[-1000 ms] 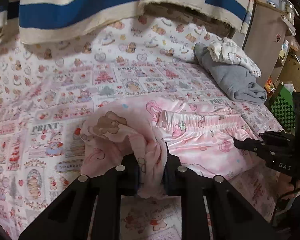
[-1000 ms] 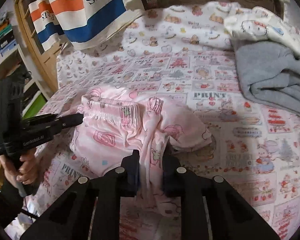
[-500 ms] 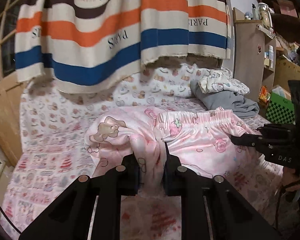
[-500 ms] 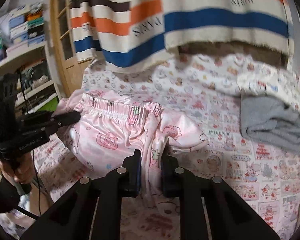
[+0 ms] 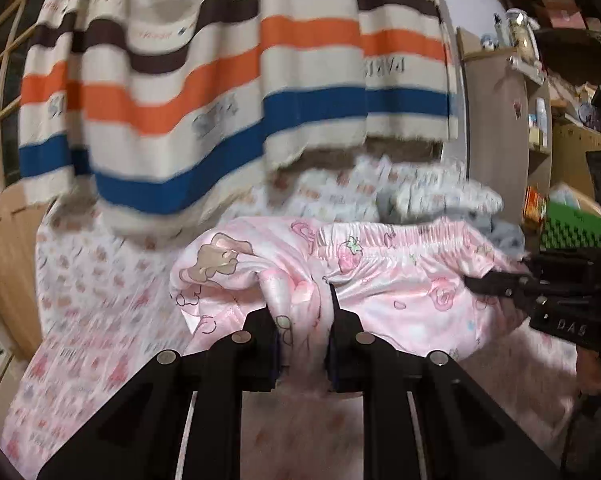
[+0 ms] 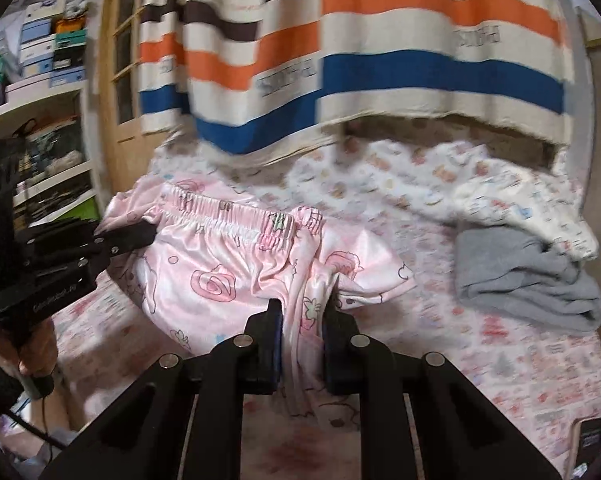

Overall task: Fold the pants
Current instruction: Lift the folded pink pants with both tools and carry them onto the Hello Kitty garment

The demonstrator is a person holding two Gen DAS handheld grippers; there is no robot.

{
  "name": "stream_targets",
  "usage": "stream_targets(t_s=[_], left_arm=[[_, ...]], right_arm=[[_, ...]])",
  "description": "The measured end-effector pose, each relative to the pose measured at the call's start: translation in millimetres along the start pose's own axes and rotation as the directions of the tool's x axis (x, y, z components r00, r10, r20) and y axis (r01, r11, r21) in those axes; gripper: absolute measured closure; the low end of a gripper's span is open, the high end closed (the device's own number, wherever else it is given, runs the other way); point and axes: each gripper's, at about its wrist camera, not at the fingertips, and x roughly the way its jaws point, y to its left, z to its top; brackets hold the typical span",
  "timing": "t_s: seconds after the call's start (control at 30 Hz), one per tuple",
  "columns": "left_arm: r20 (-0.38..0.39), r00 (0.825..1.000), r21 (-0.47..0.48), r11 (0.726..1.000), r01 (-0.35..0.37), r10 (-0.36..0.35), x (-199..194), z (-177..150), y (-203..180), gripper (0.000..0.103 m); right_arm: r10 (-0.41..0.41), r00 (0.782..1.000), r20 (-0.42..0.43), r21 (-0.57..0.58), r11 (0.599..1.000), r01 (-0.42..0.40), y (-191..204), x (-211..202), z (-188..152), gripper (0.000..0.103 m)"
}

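Left tongs (image 5: 302, 336) and right tongs (image 6: 300, 332) each pinch bunched pink pants (image 5: 400, 292).

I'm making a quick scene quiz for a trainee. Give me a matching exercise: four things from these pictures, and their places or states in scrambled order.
Things:
1. pink pants
2. grey garment
3. striped cloth
4. left gripper

States:
A. hanging above the bed's far end
B. lying bunched on the bed, off to one side
C. shut on a bunch of pink fabric
D. held up by both grippers

Pairs: 1-D, 2-B, 3-A, 4-C
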Motion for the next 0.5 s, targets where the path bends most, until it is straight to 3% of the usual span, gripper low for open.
stream_targets(t_s=[0.07,0.13,0.2,0.33,0.5], left_arm=[[0.033,0.999,0.024,1.0,0.005,-0.005,24,17,-12,0.086],[0.035,0.998,-0.01,0.999,0.051,-0.051,51,41,-23,0.086],[0.056,0.994,-0.048,0.994,0.096,-0.093,79,66,-38,0.086],[0.119,0.985,-0.083,0.987,0.136,-0.125,130,115,-75,0.087],[0.126,0.977,-0.123,0.975,0.185,-0.17,187,157,-113,0.086]], right_arm=[[-0.062,0.998,0.006,0.039,0.997,0.062,-26,4,13,0.087],[-0.128,0.991,0.029,0.076,0.989,0.126,-58,5,32,0.087],[-0.22,0.973,0.074,0.092,0.973,0.213,-87,2,50,0.087],[-0.314,0.943,0.11,0.12,0.946,0.301,-146,6,86,0.087],[-0.404,0.903,0.146,0.109,0.914,0.391,-217,12,123,0.087]])
